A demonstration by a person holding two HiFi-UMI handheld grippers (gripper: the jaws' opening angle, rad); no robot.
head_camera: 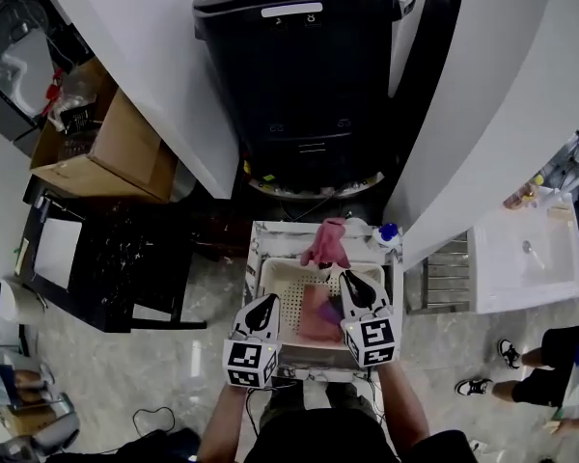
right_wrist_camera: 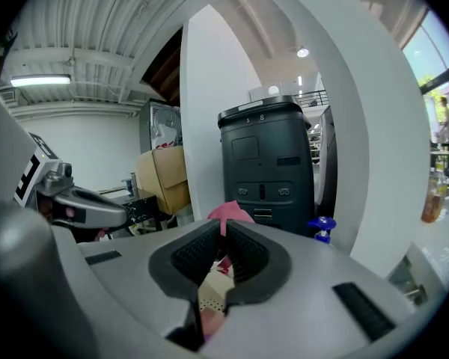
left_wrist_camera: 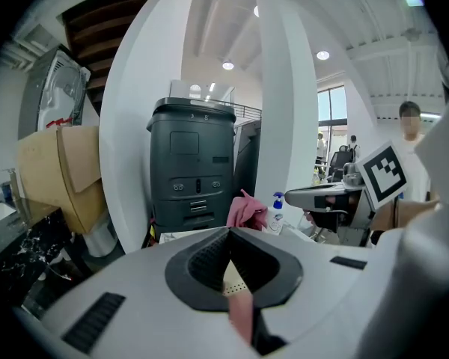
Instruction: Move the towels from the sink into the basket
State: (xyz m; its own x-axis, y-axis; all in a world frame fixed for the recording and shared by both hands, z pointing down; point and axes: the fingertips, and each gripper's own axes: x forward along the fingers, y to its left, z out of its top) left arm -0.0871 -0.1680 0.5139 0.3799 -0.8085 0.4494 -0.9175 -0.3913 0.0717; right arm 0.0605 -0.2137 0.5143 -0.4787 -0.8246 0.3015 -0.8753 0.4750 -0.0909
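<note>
A cream perforated basket (head_camera: 273, 280) stands in front of me on a small white unit (head_camera: 261, 234). A salmon towel (head_camera: 314, 318) and a purple one (head_camera: 331, 309) lie inside it. A pink towel (head_camera: 325, 243) is heaped just behind the basket's far rim; it also shows past the jaws as the pink towel (left_wrist_camera: 245, 209) and the pink towel (right_wrist_camera: 230, 211). My left gripper (head_camera: 267, 300) hovers over the basket's left rim, shut and empty (left_wrist_camera: 229, 231). My right gripper (head_camera: 350, 278) is over the basket's right side, short of the pink towel, its jaws together on nothing (right_wrist_camera: 223, 223).
A blue-capped spray bottle (head_camera: 388, 231) stands right of the pink towel. A tall black bin-like machine (head_camera: 299, 66) rises behind the unit. Cardboard boxes (head_camera: 106, 148) and a dark table (head_camera: 125, 258) are at left. A white washbasin (head_camera: 526, 254) and a person's legs (head_camera: 536, 372) are at right.
</note>
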